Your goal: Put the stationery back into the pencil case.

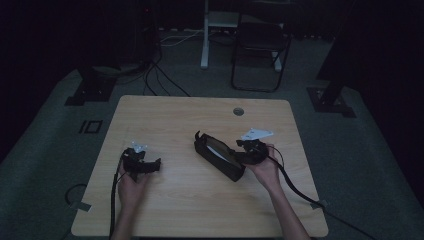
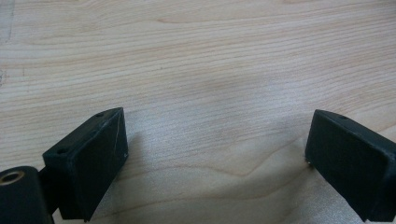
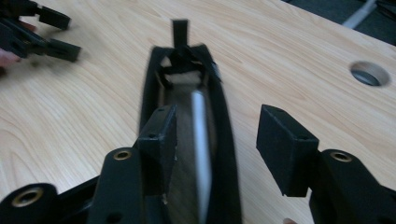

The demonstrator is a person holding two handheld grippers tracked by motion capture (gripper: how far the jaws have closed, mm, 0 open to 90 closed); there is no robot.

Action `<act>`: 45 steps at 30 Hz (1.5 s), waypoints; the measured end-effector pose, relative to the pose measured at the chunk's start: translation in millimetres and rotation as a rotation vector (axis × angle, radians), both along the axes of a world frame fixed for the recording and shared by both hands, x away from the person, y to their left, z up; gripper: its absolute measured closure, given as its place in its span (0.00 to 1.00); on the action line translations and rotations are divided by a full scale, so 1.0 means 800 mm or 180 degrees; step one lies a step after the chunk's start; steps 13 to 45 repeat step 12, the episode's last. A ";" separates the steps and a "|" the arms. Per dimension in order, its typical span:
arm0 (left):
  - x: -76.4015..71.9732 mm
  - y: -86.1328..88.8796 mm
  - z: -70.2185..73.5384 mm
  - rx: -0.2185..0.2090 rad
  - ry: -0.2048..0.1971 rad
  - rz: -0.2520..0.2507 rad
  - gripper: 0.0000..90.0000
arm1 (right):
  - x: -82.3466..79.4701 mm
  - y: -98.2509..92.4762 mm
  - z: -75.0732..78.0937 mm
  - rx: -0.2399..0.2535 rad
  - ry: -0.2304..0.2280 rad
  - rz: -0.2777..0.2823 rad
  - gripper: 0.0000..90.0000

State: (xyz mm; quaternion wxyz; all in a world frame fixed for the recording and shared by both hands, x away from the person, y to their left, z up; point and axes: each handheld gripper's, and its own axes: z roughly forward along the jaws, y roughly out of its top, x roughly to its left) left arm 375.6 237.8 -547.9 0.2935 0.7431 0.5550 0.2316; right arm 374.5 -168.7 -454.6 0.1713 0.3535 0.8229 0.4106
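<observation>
While the black case (image 1: 219, 155) lies open-topped on the table (image 1: 165, 110), a little to 3 o'clock of its middle and running from 11 to 5 o'clock in the high view, the chief risk, as I judge it, is at its 5 o'clock end, where the right gripper (image 1: 243, 149) sits. In the right gripper view that gripper's jaws stand apart and clamp nothing: one jaw is over or just inside the mouth of the case (image 3: 187, 140), the other outside its wall, so the wall runs between them without either pad visibly pressing on it. A careless sideways pull from here could catch that wall and drag or tip the case; a pale, slim thing (image 3: 201, 144) lying lengthwise inside might then slide out, though I cannot tell what it is. The loop (image 3: 180, 30) at the far end stands up and could snag a passing jaw. Moving outward, the left gripper (image 1: 145, 165) rests well apart at 9 o'clock of the case, its jaws (image 2: 215, 154) spread wide over bare wood, holding nothing. Between the two grippers the tabletop is open, and there is ample room toward 12 and 6 o'clock. The tighter side is 3 o'clock: the right hand (image 1: 265, 170) is near that edge, its cable (image 1: 295, 187) trails off over it, and a hole (image 1: 238, 111) lies at 1 o'clock of the case.
</observation>
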 end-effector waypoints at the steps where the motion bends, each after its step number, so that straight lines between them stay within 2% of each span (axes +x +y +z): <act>1: 0.000 0.000 0.000 0.0000 0.0000 0.0000 0.07 | 0.000 0.000 0.000 0.0000 0.0000 0.0000 0.52; 4: 0.000 0.000 0.000 0.0001 0.0001 -0.0001 0.07 | -0.006 -0.021 -0.007 0.0008 -0.0017 -0.0072 0.50; 7: 0.000 0.000 0.000 0.0000 0.0000 0.0000 0.07 | -0.007 -0.030 -0.011 0.0000 -0.0006 -0.0121 0.49; 12: 0.000 0.000 0.000 0.0001 0.0002 0.0000 0.07 | -0.008 -0.063 -0.029 -0.0019 0.0079 -0.0255 0.47; 45: 0.000 0.000 0.000 0.0001 0.0002 0.0000 0.07 | -0.008 -0.063 -0.029 -0.0019 0.0079 -0.0255 0.47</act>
